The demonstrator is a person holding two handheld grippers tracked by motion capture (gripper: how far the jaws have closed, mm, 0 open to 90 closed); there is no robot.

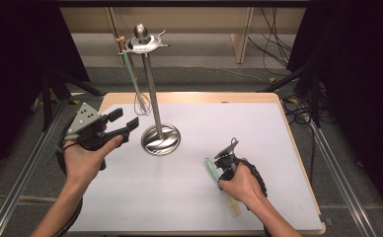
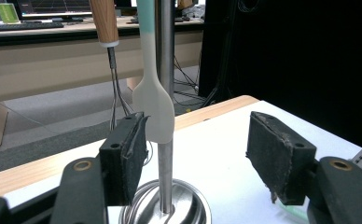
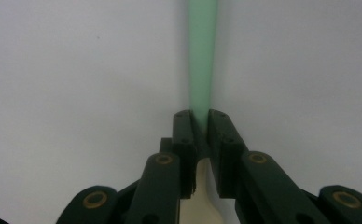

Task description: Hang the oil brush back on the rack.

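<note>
Right tongs (image 3: 200,122) clamped on green-handled spatula (image 3: 202,56) lying on desk (image 1: 258,138); left tongs (image 2: 198,154) apart near utensil stand (image 1: 152,84).

Looks like a lab/test rig: aluminium frame rails (image 1: 24,173) round table (image 1: 189,96), loose cables (image 1: 278,44) on floor, monitor (image 2: 53,5) and keyboard (image 2: 20,26) on desk (image 2: 44,32) behind.
</note>
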